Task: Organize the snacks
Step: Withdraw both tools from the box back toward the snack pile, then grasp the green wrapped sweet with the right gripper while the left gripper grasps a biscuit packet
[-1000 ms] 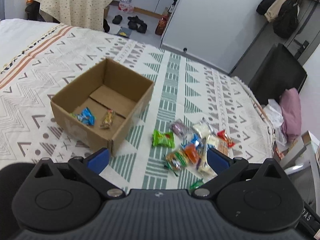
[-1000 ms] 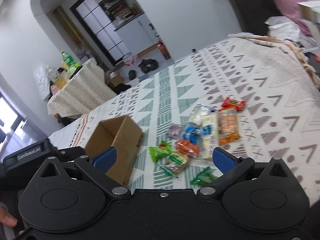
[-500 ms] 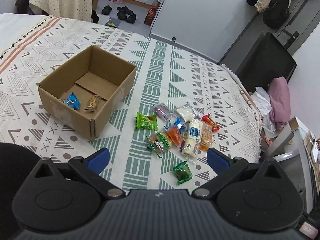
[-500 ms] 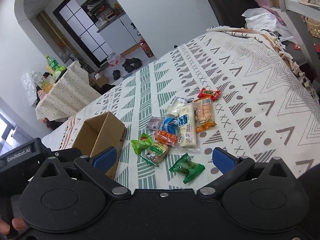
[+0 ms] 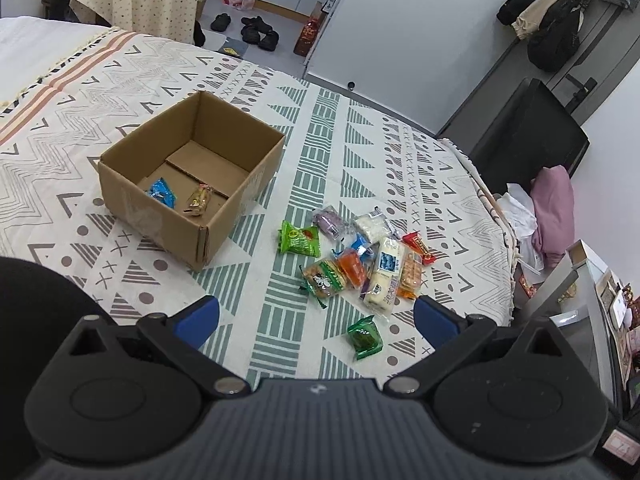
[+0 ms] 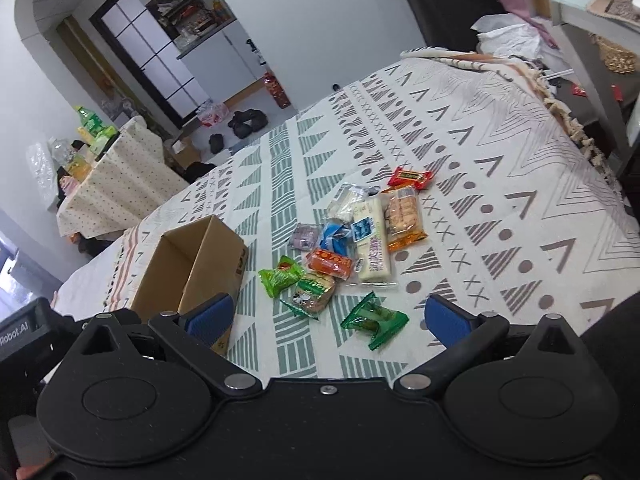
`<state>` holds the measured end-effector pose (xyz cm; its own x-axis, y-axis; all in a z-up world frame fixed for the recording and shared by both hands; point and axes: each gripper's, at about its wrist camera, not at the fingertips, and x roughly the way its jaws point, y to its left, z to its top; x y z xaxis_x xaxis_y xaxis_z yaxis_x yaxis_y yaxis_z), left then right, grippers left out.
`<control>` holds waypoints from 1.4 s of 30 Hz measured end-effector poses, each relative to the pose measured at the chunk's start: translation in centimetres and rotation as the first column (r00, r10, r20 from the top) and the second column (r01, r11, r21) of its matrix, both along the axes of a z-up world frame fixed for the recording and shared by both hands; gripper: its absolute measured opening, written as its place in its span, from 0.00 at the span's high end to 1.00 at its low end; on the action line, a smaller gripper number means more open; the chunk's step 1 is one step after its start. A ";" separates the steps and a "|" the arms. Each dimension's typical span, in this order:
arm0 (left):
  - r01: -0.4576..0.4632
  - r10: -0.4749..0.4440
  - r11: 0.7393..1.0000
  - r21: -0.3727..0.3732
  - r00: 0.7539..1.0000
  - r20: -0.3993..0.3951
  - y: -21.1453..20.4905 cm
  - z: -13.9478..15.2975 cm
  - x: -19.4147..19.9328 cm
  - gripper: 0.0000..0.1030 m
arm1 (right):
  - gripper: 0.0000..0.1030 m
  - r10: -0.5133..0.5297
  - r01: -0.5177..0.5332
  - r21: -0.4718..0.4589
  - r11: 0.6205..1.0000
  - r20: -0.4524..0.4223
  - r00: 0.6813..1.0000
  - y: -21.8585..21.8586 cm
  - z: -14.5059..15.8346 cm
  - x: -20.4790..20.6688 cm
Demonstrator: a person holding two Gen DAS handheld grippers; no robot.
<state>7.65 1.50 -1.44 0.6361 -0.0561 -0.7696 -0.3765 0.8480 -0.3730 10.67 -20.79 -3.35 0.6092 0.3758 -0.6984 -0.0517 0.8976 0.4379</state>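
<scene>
The right gripper [image 6: 328, 318] is hanging above the bedspread [image 6: 500, 152] with its blue pads spread wide and nothing between them, and the dark green packet [image 6: 376, 320] is lying just ahead in the gap, apart from the rest. The left gripper [image 5: 314, 314] is likewise gaping and empty, hovering over the same cloth, with that green packet [image 5: 365, 337] close in front of its right pad. Beyond it the snack pile [image 5: 360, 256] is sitting as a loose overlapping heap: a light green bag [image 5: 299, 238], a purple one, a long white bar [image 5: 383, 276], a red bar at the far edge. Further left the box [image 5: 224, 208] is standing open with a blue packet [image 5: 162, 193] and a brown one [image 5: 198, 200] already on its floor, so most of the sorting looks undone. The lone green packet seems the easiest next pick for either claw, being clear of its neighbours. To do it well, come straight down over it, pads straddling its short width, press lightly into the soft cloth so the lower edges get under the crinkly film, close gently, then lift clear before crossing the box wall and letting go low inside.
</scene>
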 end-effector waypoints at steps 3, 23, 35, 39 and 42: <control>0.006 -0.006 1.000 0.013 1.000 0.005 -0.2 -0.2 0.2 0.00 | 0.00 -0.018 0.018 0.014 1.000 -0.007 1.000 -0.1 0.2 -0.1; -0.047 0.036 0.995 -0.086 0.990 -0.133 -0.7 -7.9 8.9 0.13 | 0.16 -0.013 0.015 0.012 1.000 -0.186 0.982 -0.3 -8.1 4.3; -0.094 0.066 0.989 -0.116 0.972 -0.224 -1.1 -13.0 12.8 0.28 | 0.22 0.017 0.003 0.067 0.998 -0.301 0.953 0.6 -12.5 7.2; -0.099 0.067 0.988 -0.121 0.968 -0.244 -1.2 -14.3 13.8 0.31 | 0.25 0.018 0.000 0.055 0.998 -0.326 0.945 0.9 -13.7 7.9; -0.096 0.063 0.988 -0.119 0.965 -0.256 -1.5 -15.2 14.4 0.33 | 0.37 0.011 0.009 0.055 0.998 -0.351 0.936 0.8 -14.6 8.4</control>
